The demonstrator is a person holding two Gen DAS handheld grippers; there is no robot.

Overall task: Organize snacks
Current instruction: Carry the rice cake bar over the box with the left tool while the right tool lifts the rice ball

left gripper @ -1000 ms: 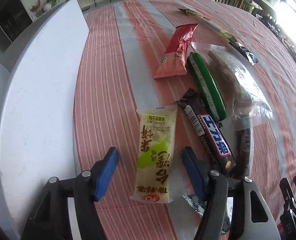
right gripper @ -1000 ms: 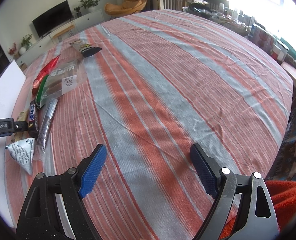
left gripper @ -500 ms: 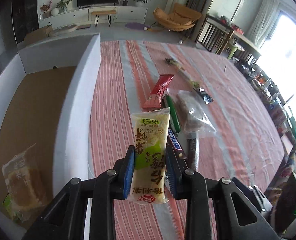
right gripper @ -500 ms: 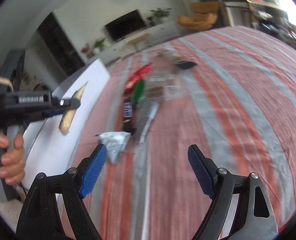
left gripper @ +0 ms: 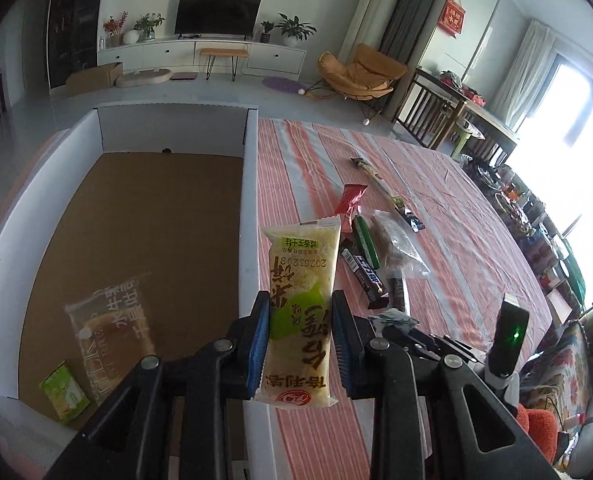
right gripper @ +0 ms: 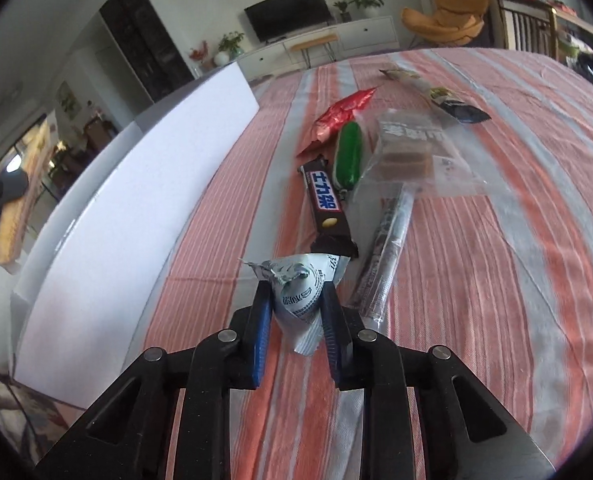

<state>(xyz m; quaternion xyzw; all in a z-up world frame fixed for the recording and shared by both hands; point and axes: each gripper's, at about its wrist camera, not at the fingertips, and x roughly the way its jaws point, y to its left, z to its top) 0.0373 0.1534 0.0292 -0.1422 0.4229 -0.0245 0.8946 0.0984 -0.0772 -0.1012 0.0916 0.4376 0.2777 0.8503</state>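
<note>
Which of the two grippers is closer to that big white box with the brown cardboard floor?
Left. The left gripper holds a yellow-green snack packet over the box's wall; the right gripper is over the striped tablecloth beside it.

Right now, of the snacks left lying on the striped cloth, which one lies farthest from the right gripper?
The long thin stick pack with the black end, lying alone at the far end of the row, beyond the red wrapper and the clear bag.

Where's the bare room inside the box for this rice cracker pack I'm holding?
The cardboard floor is bare from the far wall down to the middle. Only the near-left corner is crowded, with a clear bread packet and a small green packet. The left gripper holds the rice cracker pack above the box's right wall.
</note>
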